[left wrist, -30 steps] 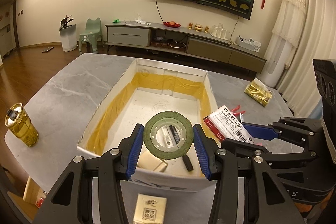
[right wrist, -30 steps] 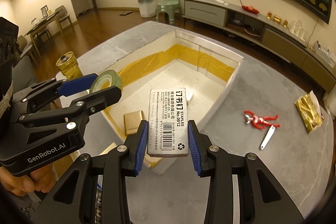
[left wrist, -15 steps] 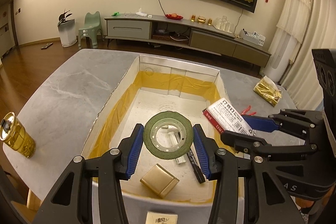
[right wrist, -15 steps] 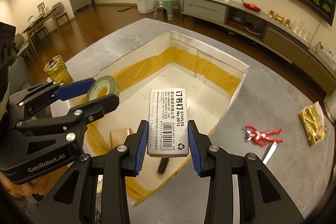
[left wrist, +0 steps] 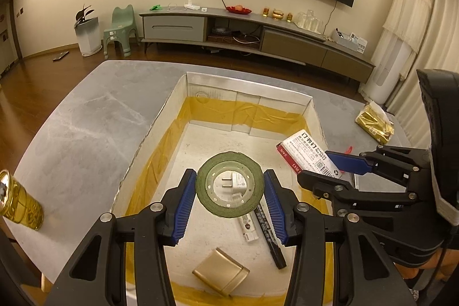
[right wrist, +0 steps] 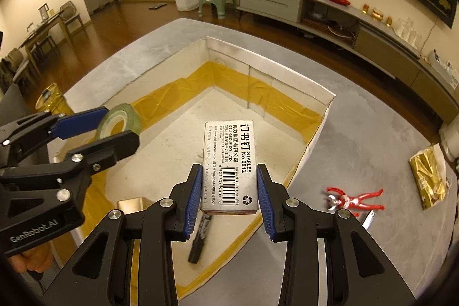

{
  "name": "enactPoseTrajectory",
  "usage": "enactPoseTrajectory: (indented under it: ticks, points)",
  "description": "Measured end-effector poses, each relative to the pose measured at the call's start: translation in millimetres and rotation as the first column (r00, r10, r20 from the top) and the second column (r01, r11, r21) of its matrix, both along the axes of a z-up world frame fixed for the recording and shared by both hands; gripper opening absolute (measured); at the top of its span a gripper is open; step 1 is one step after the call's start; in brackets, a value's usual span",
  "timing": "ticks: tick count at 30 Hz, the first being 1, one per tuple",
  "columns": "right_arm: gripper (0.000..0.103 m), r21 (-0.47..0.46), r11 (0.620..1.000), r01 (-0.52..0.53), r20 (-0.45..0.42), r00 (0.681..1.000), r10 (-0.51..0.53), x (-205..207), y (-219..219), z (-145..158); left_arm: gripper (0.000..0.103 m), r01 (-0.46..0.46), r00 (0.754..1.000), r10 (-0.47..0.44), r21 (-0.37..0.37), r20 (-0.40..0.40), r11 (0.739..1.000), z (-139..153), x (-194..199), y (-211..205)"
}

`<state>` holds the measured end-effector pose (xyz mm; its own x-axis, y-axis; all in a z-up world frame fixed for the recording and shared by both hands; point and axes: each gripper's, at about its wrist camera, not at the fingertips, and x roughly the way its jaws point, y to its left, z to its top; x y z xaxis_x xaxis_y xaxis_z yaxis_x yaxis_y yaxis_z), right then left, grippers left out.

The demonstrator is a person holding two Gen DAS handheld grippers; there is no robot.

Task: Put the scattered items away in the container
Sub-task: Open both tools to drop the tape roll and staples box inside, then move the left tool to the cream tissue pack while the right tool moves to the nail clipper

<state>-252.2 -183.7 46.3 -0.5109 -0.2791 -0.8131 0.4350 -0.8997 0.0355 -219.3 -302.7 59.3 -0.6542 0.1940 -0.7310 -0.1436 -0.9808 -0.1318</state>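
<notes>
- The left gripper (left wrist: pixel 229 188) hangs over the open white cardboard box lined with yellow tape (left wrist: pixel 307 101), its blue-padded fingers (left wrist: pixel 183 205) pinching a green roll of tape (left wrist: pixel 229 184) held upright on edge.
- The right gripper (right wrist: pixel 229 198) is over the same box, fingers (right wrist: pixel 195 197) clamped on a flat grey box of staples with a barcode label (right wrist: pixel 228 162), held level above the box floor.
- Inside the box lie a gold rectangular tin (left wrist: pixel 220 274), a black marker pen (left wrist: pixel 269 237), a white tube (left wrist: pixel 249 225) and a white plug adapter (left wrist: pixel 232 185) seen through the roll.
- On the grey marble counter (left wrist: pixel 86 139): a gold cylindrical can (left wrist: pixel 17 205) at the left edge; to the right of the box, a red toy figure (right wrist: pixel 352 200), a small white clip-like piece (right wrist: pixel 369 217) and a gold foil packet (right wrist: pixel 429 179).
</notes>
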Motion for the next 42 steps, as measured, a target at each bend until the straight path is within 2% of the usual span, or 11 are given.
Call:
enactPoseTrajectory:
  ticks: [6, 16, 18, 19, 20, 27, 42]
  points:
    - [0.039, 0.014, 1.000, 0.005, 0.010, 1.000, -0.005, -16, 0, -5, 0.049, 0.010, 0.999, -0.009, -0.016, 0.031, 1.000, -2, -21, 3]
    - [0.040, 0.032, 0.999, 0.006, 0.026, 1.000, -0.007, -33, 1, -12, 0.050, 0.001, 0.996, -0.001, -0.002, 0.092, 1.000, -16, -43, 3]
    - [0.041, 0.028, 1.000, 0.006, 0.023, 1.000, -0.007, -35, 2, -12, 0.062, -0.007, 0.995, 0.008, -0.013, 0.094, 1.000, -19, -47, 2]
    - [0.041, 0.025, 1.000, 0.008, 0.022, 1.000, -0.009, -36, 3, -13, 0.075, -0.010, 0.996, 0.011, -0.012, 0.090, 1.000, -19, -47, 1]
    - [0.041, 0.025, 1.000, 0.014, 0.022, 1.000, -0.014, -37, 3, -13, 0.079, -0.014, 0.996, 0.015, -0.013, 0.083, 1.000, -19, -47, 0]
    - [0.044, 0.007, 1.000, 0.024, 0.043, 0.999, -0.024, -38, 7, -18, 0.079, 0.004, 0.997, -0.001, -0.039, 0.082, 0.999, -23, -43, 1]
    - [0.044, 0.001, 1.000, 0.008, 0.042, 0.999, -0.008, -19, 5, -12, 0.079, 0.014, 0.997, -0.011, -0.040, 0.074, 0.999, -16, -25, 0]
